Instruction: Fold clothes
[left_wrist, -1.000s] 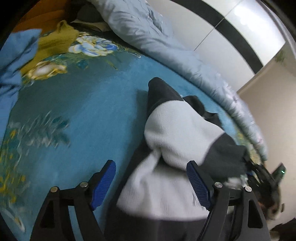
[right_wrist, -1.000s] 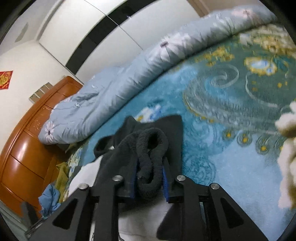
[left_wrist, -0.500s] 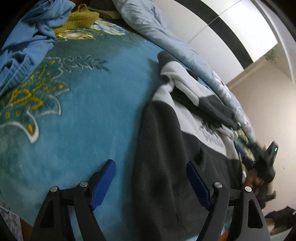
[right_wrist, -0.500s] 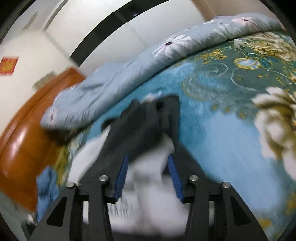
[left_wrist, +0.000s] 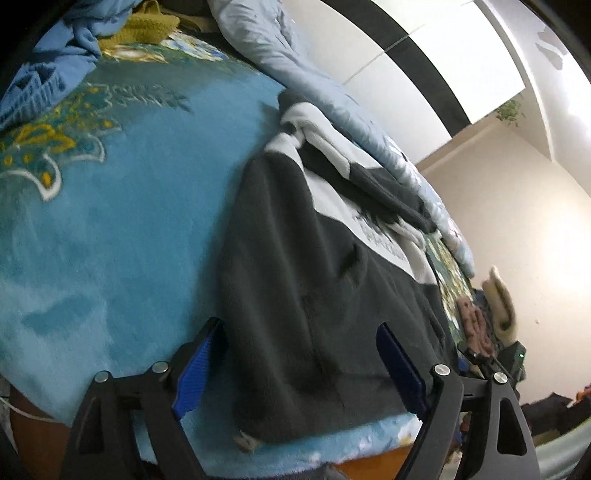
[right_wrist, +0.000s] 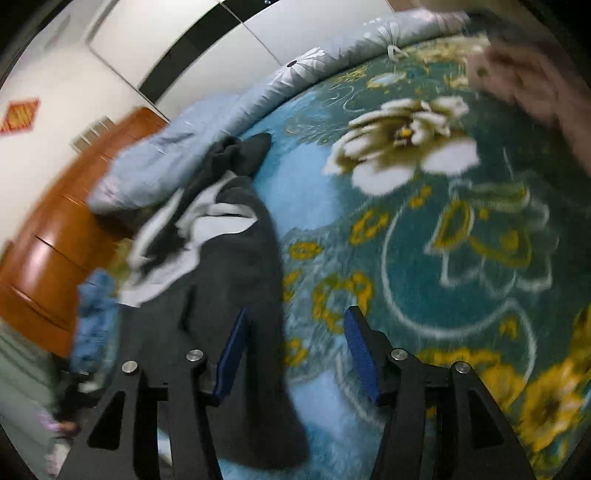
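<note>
The dark grey and white fleece top (left_wrist: 317, 280) lies spread lengthwise on the blue floral blanket (left_wrist: 122, 229), sleeves bunched at its far end, not yet a tidy fold; left gripper (left_wrist: 299, 365) and right gripper (right_wrist: 295, 350) both gape, holding nothing.

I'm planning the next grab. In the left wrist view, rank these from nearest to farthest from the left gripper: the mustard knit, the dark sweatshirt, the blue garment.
From the left gripper:
1. Dark sweatshirt: lying between the open fingers, straight ahead.
2. Blue garment: far left, on the blanket's far edge.
3. Mustard knit: at the top, just beyond the blue garment.
</note>
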